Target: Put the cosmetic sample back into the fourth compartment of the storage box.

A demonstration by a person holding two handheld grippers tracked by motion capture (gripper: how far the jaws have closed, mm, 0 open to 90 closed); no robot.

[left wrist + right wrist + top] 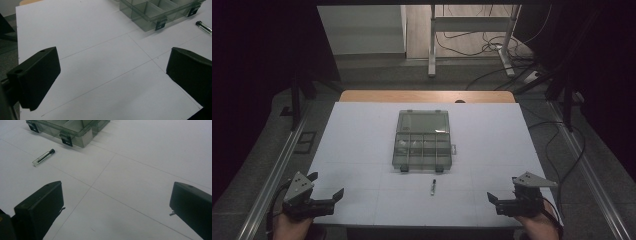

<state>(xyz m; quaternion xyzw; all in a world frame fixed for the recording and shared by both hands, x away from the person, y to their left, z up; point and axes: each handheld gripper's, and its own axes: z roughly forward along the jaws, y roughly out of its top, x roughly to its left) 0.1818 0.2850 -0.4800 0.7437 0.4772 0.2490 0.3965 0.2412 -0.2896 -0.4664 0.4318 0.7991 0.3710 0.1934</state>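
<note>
High view: the left gripper (326,185) sat at the near left corner of the white table (362,135), held by a hand (292,225), its jaws spread wide with nothing between them. The right gripper (502,191) sat at the near right corner in the other hand (539,225), and its jaws also looked spread and empty. A clear plastic box (422,141) with its lid folded back lay well beyond both pairs of jaws, midway between them across the table. A small vial (432,186) with a dark cap lay just in front of the box, between the two grippers and apart from each.

Left gripper view: the two black jaws stood far apart over bare table, gripping nothing. The box (160,11) was ahead and to the right of the jaws, its two dark latches facing them. The vial (203,26) lay beyond the right jaw, well clear of it.

Right gripper view: the jaws were again wide apart and empty. The box (70,127) lay ahead and left of the jaws, and the vial (43,157) lay on the table beyond the left jaw, just short of the box.
</note>
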